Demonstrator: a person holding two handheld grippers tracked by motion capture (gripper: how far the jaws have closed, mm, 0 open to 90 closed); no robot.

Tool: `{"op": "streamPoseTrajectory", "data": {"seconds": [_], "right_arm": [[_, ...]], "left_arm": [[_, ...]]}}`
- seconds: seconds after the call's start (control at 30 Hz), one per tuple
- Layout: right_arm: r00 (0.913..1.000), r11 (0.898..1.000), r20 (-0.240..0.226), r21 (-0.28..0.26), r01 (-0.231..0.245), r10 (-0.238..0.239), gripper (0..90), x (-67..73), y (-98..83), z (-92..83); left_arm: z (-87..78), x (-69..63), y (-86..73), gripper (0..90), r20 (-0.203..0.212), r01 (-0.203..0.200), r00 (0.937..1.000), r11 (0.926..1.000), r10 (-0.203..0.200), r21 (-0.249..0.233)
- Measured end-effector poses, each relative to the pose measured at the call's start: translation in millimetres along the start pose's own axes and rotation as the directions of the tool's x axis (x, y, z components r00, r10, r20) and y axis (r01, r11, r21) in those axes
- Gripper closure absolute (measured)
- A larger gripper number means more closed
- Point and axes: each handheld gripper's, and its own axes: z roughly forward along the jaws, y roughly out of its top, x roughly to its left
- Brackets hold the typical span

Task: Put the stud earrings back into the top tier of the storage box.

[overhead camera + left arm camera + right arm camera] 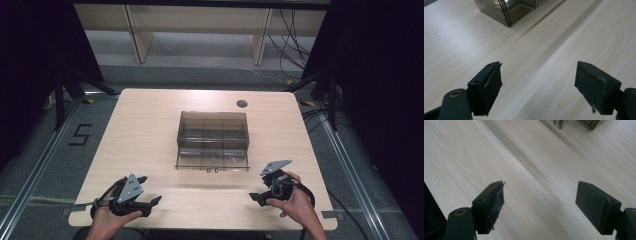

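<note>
Smoked clear compartment box (213, 141) is sitting mid-table (150, 125), well apart from both grippers. Left gripper (145, 192) and right gripper (260, 185) are resting near the front edge, fingers (487, 87) spread wide, gripping nothing.

We read a single sign: a large "5" (80, 135) laid out in dark tape strips on the grey floor (45, 150), left of the table (145, 130) in the high view. On the table and on the smoky clear box (213, 140) that stands on it we can make out no lettering, and the two gripper views give us no text or numbers.
</note>
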Motion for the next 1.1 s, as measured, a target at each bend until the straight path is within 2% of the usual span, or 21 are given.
{"op": "streamPoseTrajectory", "data": {"seconds": [0.1,0.13,0.2,0.23,0.27,0.3,0.33,0.4,0.43,0.6,0.63,0.67,0.7,0.77,0.8,0.83,0.87,0.93,0.97,1.03,1.1], "right_arm": [[1.0,1.0,-0.005,-0.004,0.002,-0.002,23.1,1.0,-2.8,1.6],[0.9998,1.0,-0.005,-0.013,0.017,-0.017,23.0,0.3,-3.7,2.4],[0.9999,0.999,0.009,-0.035,-0.004,0.005,23.1,2.6,-5.7,4.2],[0.9999,0.999,0.013,-0.038,0.008,-0.007,23.2,1.9,-6.3,4.7],[1.0,0.999,-0.003,-0.038,0.001,-0.001,23.2,2.3,-7.3,3.9],[0.9999,0.999,0.005,-0.04,0.016,-0.016,23.2,1.4,-7.8,3.9],[0.9997,0.999,0.004,-0.037,0.022,-0.022,23.2,1.1,-8.2,2.6],[1.0,0.999,-0.001,-0.033,0.008,-0.008,23.2,1.8,-8.9,2.4],[0.9995,0.999,-0.014,-0.046,0.027,-0.027,23.2,1.0,-9.8,2.8],[1.0,0.999,-0.009,-0.033,-0.005,0.005,23.1,4.4,-14.6,0.8],[0.9999,0.999,-0.011,-0.048,-0.01,0.009,23.1,5.0,-15.7,2.2],[0.9996,0.998,-0.018,-0.058,0.021,-0.022,23.1,4.3,-16.5,2.7],[0.9997,0.999,-0.022,-0.036,0.006,-0.007,22.8,6.0,-18.0,0.3],[0.9998,0.999,-0.019,-0.041,0.007,-0.008,22.6,6.1,-19.1,0.3],[0.9999,0.999,-0.005,-0.05,-0.014,0.014,22.4,7.7,-20.4,1.9],[0.9999,0.999,-0.013,-0.045,0.01,-0.01,22.4,6.3,-20.6,0.7],[0.9999,0.999,-0.013,-0.048,0.007,-0.007,22.5,6.5,-21.6,1.5],[0.9998,0.998,0.007,-0.058,-0.016,0.017,22.5,8.1,-23.3,2.8],[0.9997,0.998,-0.003,-0.05,-0.023,0.022,22.4,8.4,-24.1,1.6],[0.9999,0.999,-0.012,-0.047,-0.008,0.007,22.4,7.8,-25.2,1.4],[0.9995,0.998,-0.01,-0.055,-0.031,0.03,22.2,9.7,-26.9,2.1]], "left_arm": [[-0.1,0.9,0.3,20.9,-0.004,-0.016,0.9999,0.9999,0.016,-0.003],[-0.1,-0.1,0.0,20.9,-0.005,0.001,1.0,1.0,-0.001,-0.004],[-0.1,0.0,0.0,20.9,-0.005,-0.002,1.0,1.0,0.002,-0.005],[-0.2,0.5,0.2,20.9,-0.004,-0.01,0.9999,0.9999,0.01,-0.004],[-0.2,0.5,0.2,21.0,-0.004,-0.011,0.9999,0.9999,0.011,-0.004],[0.1,-0.4,-0.1,20.9,-0.003,0.004,1.0,1.0,-0.004,-0.004],[0.1,0.0,0.1,20.9,-0.003,-0.002,1.0,1.0,0.002,-0.003],[0.3,-0.2,-0.1,20.9,-0.009,-0.002,1.0,1.0,0.002,-0.007],[0.2,-0.2,0.0,21.0,-0.008,-0.002,1.0,1.0,0.002,-0.007],[-0.2,0.5,0.2,20.9,-0.01,-0.013,0.9999,0.9999,0.013,-0.009],[-0.1,0.4,0.3,21.0,-0.009,-0.011,0.9999,0.9999,0.011,-0.009],[0.2,-0.3,0.1,20.9,-0.008,0.001,1.0,1.0,-0.001,-0.01],[0.2,-0.2,0.1,21.0,-0.009,-0.002,1.0,1.0,0.002,-0.009],[0.2,-0.4,0.0,20.9,-0.009,-0.001,1.0,1.0,0.001,-0.009],[0.1,-0.2,0.1,20.9,-0.008,-0.001,1.0,1.0,0.001,-0.009],[-0.2,0.8,0.4,20.9,-0.009,-0.017,0.9998,0.9998,0.017,-0.008],[-0.6,0.6,0.4,20.9,-0.008,-0.012,0.9999,0.9999,0.012,-0.006],[-0.6,0.5,0.4,21.0,-0.005,-0.012,0.9999,0.9999,0.012,-0.007],[-0.3,-0.5,0.1,21.0,-0.003,0.004,1.0,1.0,-0.004,-0.009],[-0.2,0.5,0.2,20.9,-0.006,-0.011,0.9999,0.9998,0.011,-0.016],[-0.1,0.7,0.2,20.9,-0.004,-0.012,0.9999,0.9998,0.012,-0.016]]}}
